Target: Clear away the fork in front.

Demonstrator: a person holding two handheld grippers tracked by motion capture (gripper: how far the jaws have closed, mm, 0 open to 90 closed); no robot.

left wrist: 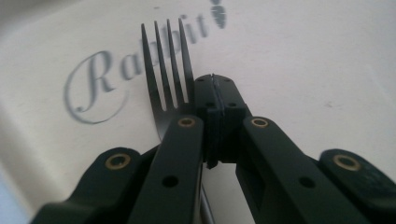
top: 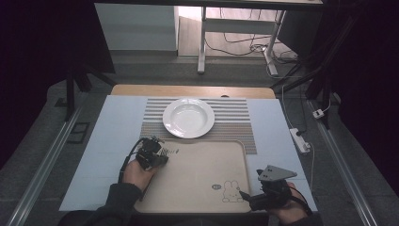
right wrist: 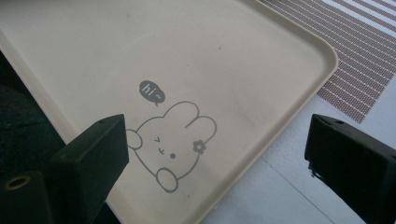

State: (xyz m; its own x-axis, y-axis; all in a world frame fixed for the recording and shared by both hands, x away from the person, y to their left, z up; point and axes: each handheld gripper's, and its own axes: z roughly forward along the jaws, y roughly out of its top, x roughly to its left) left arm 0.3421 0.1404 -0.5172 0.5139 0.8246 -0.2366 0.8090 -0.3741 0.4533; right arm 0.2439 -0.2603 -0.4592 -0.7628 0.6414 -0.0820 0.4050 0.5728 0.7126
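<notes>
Both tongs tell different stories: your left gripper [top: 159, 153] has its jaws pressed together on the neck of a dark fork [left wrist: 167, 70], while your right gripper [top: 245, 195] stands spread wide with nothing between its jaws. In the left gripper view the fork's four tines stick out past the jaw tips over the word "Rabbit" printed on the cream tray [top: 197, 165], and its handle runs back under the gripper. That puts the fork at the tray's far left corner, just short of the white plate [top: 188, 117].

Judging by that, you are placing or carrying the fork, so keep the pinch firm and the wrist level; a thin neck can swivel between flat pads. Lower it until the tines and handle rest flat before you ease off, and lift straight away so the jaws do not drag it.

As for what holds what: the tray carries nothing besides the fork over it, only its printed rabbit [right wrist: 170, 142] near your right gripper. The plate sits empty on the striped placemat [top: 230, 120], touching or just beside the tray's far edge.
</notes>
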